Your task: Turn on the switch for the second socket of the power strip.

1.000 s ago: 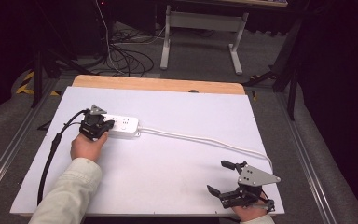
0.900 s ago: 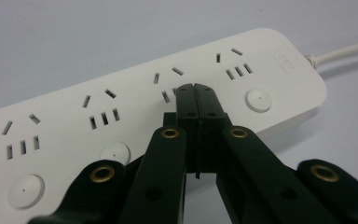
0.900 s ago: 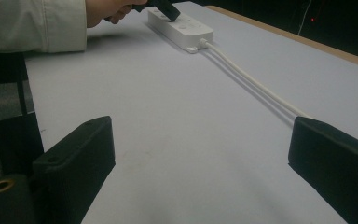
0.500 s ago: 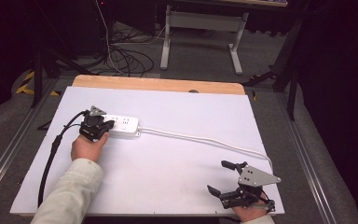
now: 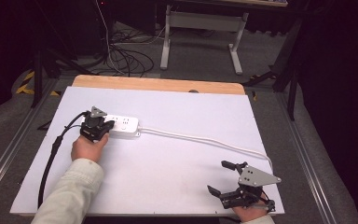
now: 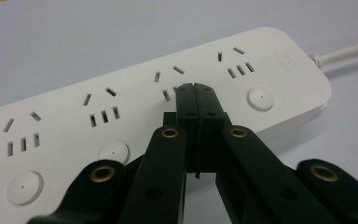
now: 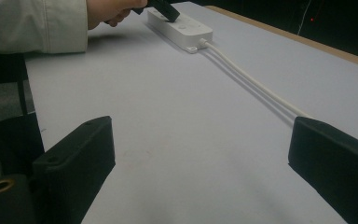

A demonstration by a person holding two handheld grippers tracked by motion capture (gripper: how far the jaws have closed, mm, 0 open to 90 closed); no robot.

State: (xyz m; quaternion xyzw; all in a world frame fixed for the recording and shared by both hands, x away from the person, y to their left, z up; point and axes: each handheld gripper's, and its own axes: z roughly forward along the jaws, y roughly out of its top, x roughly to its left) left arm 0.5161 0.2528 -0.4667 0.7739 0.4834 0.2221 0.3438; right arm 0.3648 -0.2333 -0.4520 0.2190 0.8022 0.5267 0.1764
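Left gripper [image 6: 196, 88] clenched, seemingly touching the power strip [image 6: 135, 107]; right gripper [image 5: 227, 177] released beside the cord [image 5: 205, 139].

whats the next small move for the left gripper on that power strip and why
Probably a short press straight down. The left gripper has its jaws shut and its tip sits on top of the white power strip, among the socket slots and near a round button. The right gripper waits open, far off.

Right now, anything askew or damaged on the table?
Nothing stands out. The power strip lies flat and intact, its cord trailing across the table. The left gripper, jaws shut, sits over the strip; the right gripper is open, away from the strip.
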